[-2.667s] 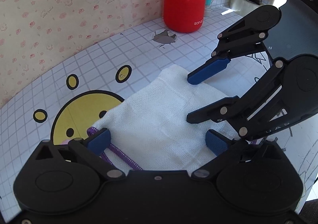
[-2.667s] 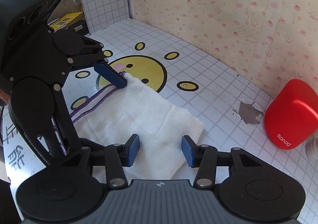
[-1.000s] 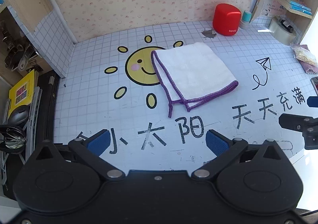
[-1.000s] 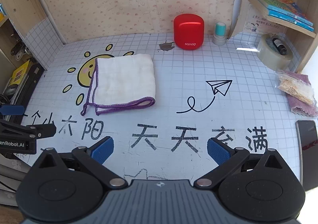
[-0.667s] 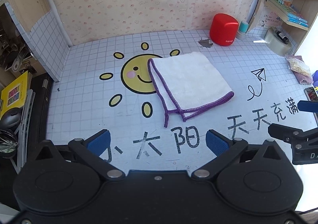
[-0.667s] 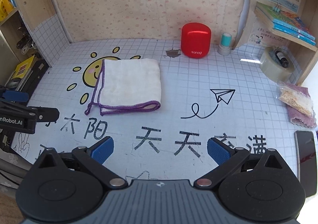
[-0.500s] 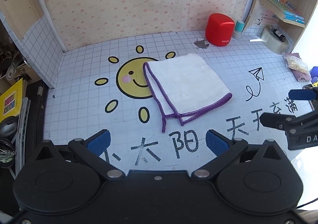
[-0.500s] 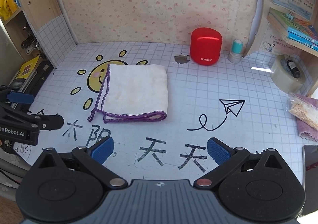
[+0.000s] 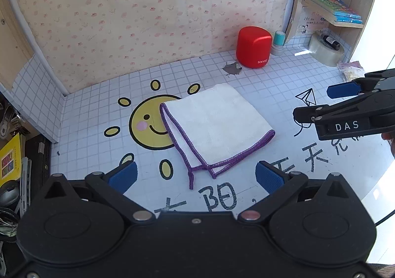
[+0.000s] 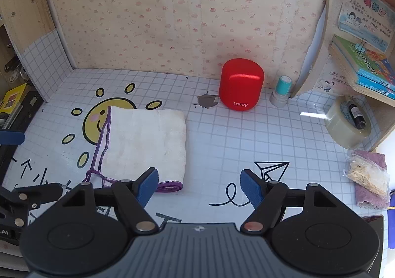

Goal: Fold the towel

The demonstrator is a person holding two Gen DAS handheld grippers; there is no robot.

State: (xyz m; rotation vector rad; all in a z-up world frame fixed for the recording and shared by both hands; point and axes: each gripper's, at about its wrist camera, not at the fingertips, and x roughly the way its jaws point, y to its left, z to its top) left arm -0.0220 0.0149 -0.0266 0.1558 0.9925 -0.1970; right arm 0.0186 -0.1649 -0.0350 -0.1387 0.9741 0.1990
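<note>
A white towel with purple trim [image 9: 214, 127] lies folded into a rectangle on the tiled tabletop, partly over a yellow smiley sun print [image 9: 148, 127]. It also shows in the right wrist view [image 10: 145, 142]. My left gripper [image 9: 195, 175] is open and empty, held back from the towel's near corner. My right gripper [image 10: 200, 185] is open and empty, near the towel's front right corner. The right gripper also shows at the right edge of the left wrist view [image 9: 345, 105].
A red Sanag speaker [image 10: 240, 84] and a small teal stamp [image 10: 281, 91] stand at the back wall. A tape roll [image 10: 348, 122] and shelf with books [image 10: 365, 63] are at the right. A snack bag on a purple cloth [image 10: 367, 176] lies right.
Both grippers let go of the towel and drew far back from it. In the last half second both views have crept a little closer to the towel again.
</note>
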